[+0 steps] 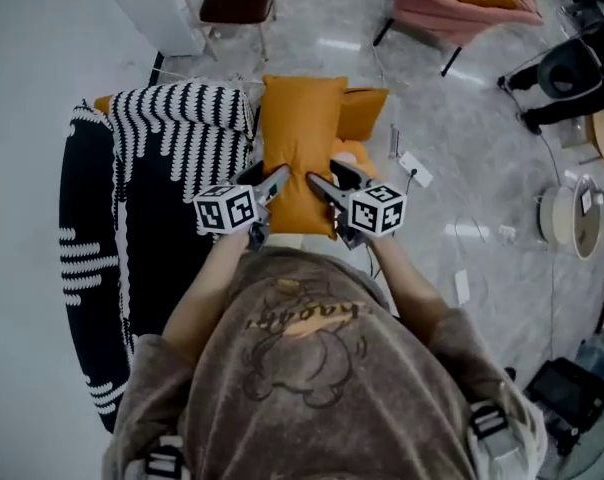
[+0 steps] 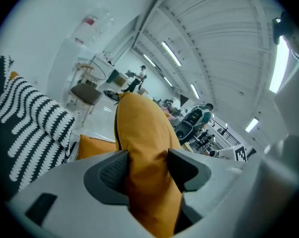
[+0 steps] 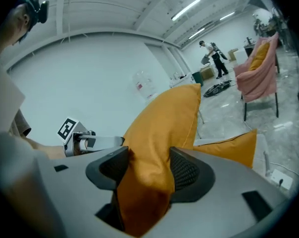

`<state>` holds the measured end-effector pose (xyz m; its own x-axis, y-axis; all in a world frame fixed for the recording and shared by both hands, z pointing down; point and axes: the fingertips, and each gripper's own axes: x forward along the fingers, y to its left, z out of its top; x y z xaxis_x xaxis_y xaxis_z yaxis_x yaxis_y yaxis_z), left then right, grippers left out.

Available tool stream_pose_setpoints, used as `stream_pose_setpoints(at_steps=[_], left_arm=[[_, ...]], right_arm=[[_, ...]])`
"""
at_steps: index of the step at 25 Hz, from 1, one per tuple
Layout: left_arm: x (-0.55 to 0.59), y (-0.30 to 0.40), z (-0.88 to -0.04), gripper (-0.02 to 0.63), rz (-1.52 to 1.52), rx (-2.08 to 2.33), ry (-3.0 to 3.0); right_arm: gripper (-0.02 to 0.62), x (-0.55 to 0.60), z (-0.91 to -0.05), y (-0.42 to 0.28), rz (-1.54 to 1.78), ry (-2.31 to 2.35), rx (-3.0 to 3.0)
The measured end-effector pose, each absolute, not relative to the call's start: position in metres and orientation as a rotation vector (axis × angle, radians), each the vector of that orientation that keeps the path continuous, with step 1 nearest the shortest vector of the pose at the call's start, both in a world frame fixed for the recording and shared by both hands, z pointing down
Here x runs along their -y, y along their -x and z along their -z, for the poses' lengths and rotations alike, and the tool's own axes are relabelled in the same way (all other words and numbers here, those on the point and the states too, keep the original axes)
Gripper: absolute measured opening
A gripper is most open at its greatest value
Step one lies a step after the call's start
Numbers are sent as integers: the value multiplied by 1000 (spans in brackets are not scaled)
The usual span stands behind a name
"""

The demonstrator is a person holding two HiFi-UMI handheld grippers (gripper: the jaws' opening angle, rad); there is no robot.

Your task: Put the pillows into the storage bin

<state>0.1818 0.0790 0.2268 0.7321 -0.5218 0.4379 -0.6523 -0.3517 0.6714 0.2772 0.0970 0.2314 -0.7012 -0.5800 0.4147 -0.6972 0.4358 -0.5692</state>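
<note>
Orange pillow (image 1: 300,133) is rectangular with smooth fabric, just right of the black-and-white zigzag fabric (image 1: 182,128). The left gripper (image 1: 270,188) and right gripper (image 1: 327,190) each pinch its near edge, cloth bunched between dimpled pads (image 3: 186,172). A second orange pillow (image 1: 366,111) lies farther right.

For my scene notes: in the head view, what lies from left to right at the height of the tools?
striped pillow → left tool → orange pillow → right tool → round white object on the floor
</note>
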Motion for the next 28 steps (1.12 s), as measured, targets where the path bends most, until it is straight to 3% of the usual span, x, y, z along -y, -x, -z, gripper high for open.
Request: stream_pose_setpoints(at_steps=[10,19,28], left_arm=[[50,-315,-269,245,-380,521,-2073],[100,-394,-333,245,-674,193,-2104],[124,-455,-445,245,-897,8,-2124]], right_arm=[[252,3,-270,-400,-1286,-1558,2270],[249,28,-337,-457,-1513,-1919,2011],[245,41,-457,-498,-1721,-2104,1845]])
